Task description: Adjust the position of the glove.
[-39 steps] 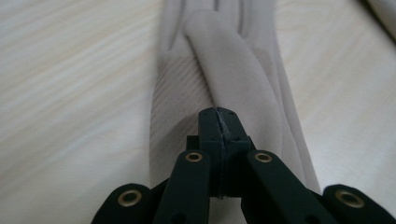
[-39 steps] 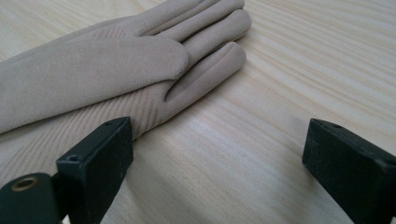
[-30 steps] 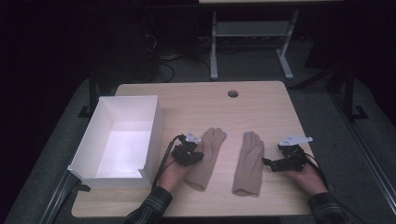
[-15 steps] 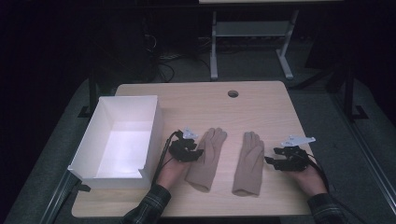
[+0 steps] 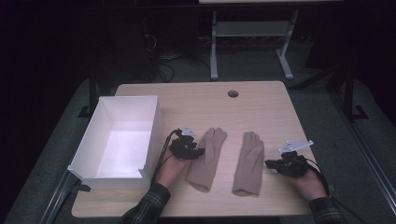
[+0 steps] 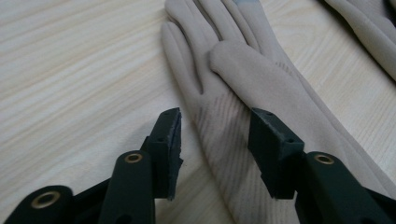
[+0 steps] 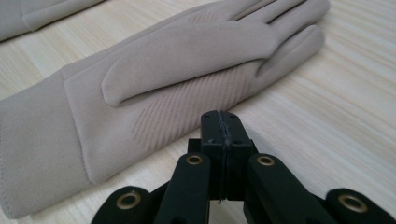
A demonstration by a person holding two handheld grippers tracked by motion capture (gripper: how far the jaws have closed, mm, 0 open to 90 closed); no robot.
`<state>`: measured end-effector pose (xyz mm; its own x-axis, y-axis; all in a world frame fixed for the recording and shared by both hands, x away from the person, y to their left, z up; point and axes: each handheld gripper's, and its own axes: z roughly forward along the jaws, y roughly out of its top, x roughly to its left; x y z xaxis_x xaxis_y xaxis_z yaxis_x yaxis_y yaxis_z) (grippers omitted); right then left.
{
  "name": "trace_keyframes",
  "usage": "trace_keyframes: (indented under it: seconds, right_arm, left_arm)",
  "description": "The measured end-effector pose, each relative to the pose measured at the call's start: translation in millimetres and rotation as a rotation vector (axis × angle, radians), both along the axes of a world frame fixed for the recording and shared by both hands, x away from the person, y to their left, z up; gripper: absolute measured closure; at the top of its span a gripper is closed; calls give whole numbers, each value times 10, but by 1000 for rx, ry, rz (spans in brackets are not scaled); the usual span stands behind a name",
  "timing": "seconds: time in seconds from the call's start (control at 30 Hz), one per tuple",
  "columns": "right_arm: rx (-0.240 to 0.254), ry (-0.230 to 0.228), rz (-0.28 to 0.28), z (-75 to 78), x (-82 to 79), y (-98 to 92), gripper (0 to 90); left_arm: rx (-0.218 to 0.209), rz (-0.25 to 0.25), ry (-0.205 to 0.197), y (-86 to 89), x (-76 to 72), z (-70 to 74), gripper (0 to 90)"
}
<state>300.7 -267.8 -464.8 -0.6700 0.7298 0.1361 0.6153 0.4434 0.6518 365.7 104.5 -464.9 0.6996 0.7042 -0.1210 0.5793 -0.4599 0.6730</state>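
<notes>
Two beige gloves lie flat on the worktop, side by side and well apart, fingers pointing away from the person, cuffs toward the near edge. The left glove is the landmark: the white box stands on its left, the right glove on its right. The left gripper rests at the left glove's outer edge; its jaws have just been opening and now stand parted over the ribbed palm, one jaw on bare wood and the other above the fabric, nothing pinched. The right gripper sits just beside the right glove's outer edge, beyond the right glove from the landmark; its jaws have just been closing and are clenched on nothing, tips aimed at the palm. Each glove's long axis runs roughly across its gripper's line of reach, and each hand is nearer its own glove. Count: two gloves, one box, two grippers
</notes>
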Motion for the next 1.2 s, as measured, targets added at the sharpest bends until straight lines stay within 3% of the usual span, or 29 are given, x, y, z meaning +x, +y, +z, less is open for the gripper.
trace_keyframes:
  seconds: [0.27,0.4,0.67,1.0,1.2]
  right_arm:
    - [4,3,25,-29,25,65,894]
    - [10,2,33,-33,38,83,894]
    - [32,-3,51,-42,91,156,895]
    - [41,-12,106,-34,200,390,894]
    - [69,-13,116,-23,256,472,897]
  left_arm:
    - [-32,-12,9,-24,0,-16,723]
    - [-78,-3,24,-14,13,-7,841]
    - [-145,7,32,-17,25,77,847]
    - [-173,14,34,-33,68,169,846]
    - [-182,-9,39,-120,80,241,843]
